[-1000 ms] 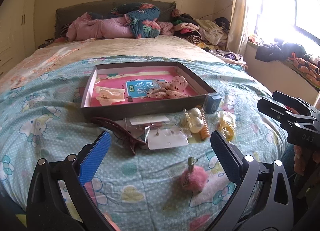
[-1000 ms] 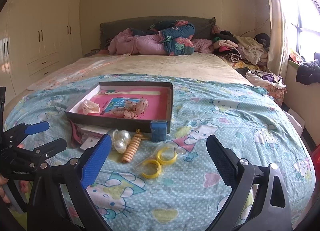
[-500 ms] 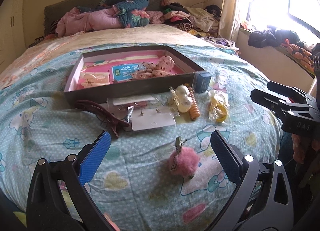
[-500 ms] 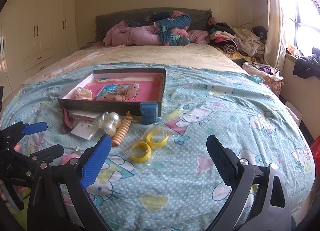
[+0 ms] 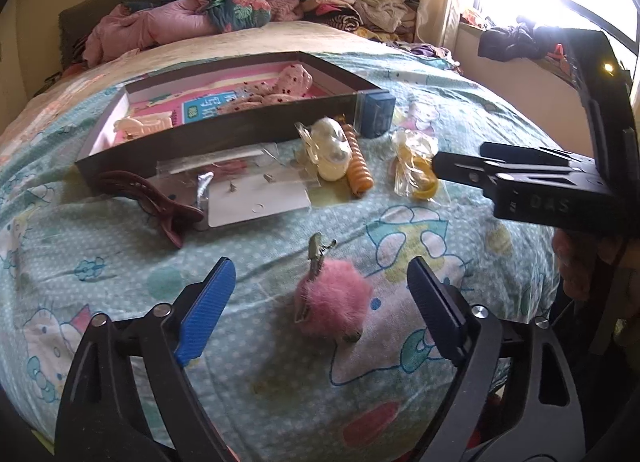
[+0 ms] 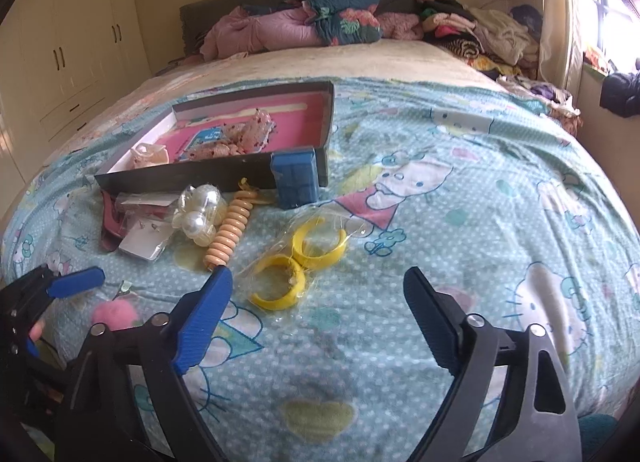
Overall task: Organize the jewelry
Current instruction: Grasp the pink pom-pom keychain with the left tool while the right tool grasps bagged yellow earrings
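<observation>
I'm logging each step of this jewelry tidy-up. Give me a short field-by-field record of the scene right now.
surface: bed with a cartoon-print sheet
container: shallow dark box, pink inside, already holding a spotted pink fabric piece
loose beside box: pink pom-pom clip, yellow hoops in a clear bag, orange spiral hair tie, pearl clip, earring card, dark red claw clip, blue case
left gripper: open, jaws just closing, pom-pom clip between them, untouched
right gripper: open, jaws just closing, nothing held

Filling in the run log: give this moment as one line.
left tool: open, closing, over pink pompom clip | right tool: open, closing, near yellow hoops | tray: partly filled
</observation>
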The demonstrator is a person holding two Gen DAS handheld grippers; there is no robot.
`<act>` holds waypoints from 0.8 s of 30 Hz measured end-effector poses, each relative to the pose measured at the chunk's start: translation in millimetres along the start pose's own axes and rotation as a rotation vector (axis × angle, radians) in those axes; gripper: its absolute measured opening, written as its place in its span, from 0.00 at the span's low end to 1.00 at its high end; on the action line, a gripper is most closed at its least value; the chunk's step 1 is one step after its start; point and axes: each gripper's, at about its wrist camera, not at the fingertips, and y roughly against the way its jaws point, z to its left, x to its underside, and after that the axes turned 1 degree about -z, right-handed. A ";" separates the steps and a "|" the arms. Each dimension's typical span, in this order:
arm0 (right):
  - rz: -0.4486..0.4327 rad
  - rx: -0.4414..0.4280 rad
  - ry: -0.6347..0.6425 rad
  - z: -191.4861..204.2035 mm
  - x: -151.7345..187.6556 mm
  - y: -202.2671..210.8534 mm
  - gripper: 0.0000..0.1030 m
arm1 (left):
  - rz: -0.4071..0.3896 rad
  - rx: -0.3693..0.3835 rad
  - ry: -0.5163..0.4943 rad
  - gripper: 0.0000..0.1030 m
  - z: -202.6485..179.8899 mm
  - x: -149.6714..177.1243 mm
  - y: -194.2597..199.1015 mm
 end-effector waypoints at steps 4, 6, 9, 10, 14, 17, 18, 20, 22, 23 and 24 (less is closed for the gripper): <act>0.041 -0.010 -0.032 -1.6 -3.6 -17.1 0.72 | 0.023 0.013 -0.010 0.63 -3.5 2.0 -6.8; 0.054 -0.015 -0.043 -0.2 -6.4 -25.8 0.68 | 0.031 0.019 -0.019 0.57 -6.6 3.4 -8.7; 0.071 -0.027 -0.060 1.7 -9.3 -36.2 0.61 | 0.038 0.019 -0.030 0.49 -9.4 5.2 -9.8; 0.073 -0.029 -0.062 2.5 -10.0 -38.0 0.59 | 0.038 0.020 -0.031 0.43 -9.8 5.3 -9.6; 0.067 -0.024 -0.051 7.0 -11.5 -42.5 0.45 | 0.036 0.015 -0.032 0.27 -9.6 5.3 -9.4; 0.058 -0.037 -0.055 5.3 -10.9 -39.0 0.40 | 0.034 0.020 -0.034 0.22 -10.3 4.9 -9.4; 0.053 -0.039 -0.059 4.4 -10.9 -37.8 0.31 | 0.032 0.023 -0.036 0.22 -10.9 5.0 -8.7; 0.036 -0.042 -0.065 2.1 -12.1 -33.6 0.27 | 0.029 0.030 -0.039 0.21 -12.1 4.5 -8.3; 0.032 -0.055 -0.076 -0.5 -12.6 -31.0 0.26 | 0.024 0.038 -0.039 0.21 -12.5 4.0 -6.8; 0.032 -0.056 -0.078 -1.4 -12.1 -30.3 0.26 | 0.022 0.040 -0.039 0.21 -12.1 3.3 -6.4; 0.033 -0.061 -0.081 -2.3 -11.4 -29.5 0.26 | 0.019 0.041 -0.037 0.21 -11.8 2.8 -5.6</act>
